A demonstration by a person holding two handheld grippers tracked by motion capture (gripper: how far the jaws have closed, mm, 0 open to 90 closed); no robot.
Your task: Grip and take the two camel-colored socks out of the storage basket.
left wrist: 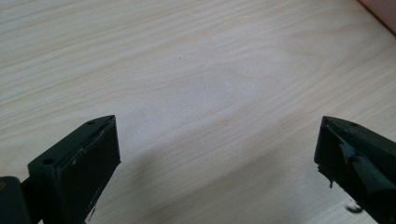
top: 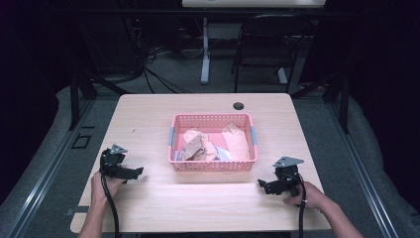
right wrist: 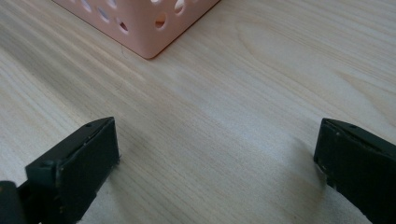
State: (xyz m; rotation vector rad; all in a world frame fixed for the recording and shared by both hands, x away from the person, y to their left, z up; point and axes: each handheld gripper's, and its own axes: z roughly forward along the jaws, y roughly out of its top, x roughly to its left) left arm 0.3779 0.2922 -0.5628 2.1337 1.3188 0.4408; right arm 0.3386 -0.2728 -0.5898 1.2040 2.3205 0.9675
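Basket of crumpled cloths sits mid-desk; your left gripper and right gripper, fingers apart and empty, should reach in over the rim.

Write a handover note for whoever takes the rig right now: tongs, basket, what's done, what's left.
Left tongs: open, holding nothing, low over the table left of the basket.
Right tongs: open, holding nothing, low over the table off the basket's near right corner.
Pink basket: mid-table, with crumpled beige and pale cloth pieces inside.
Done: nothing grasped so far.
Left: likely reaching into the basket for the cloth.
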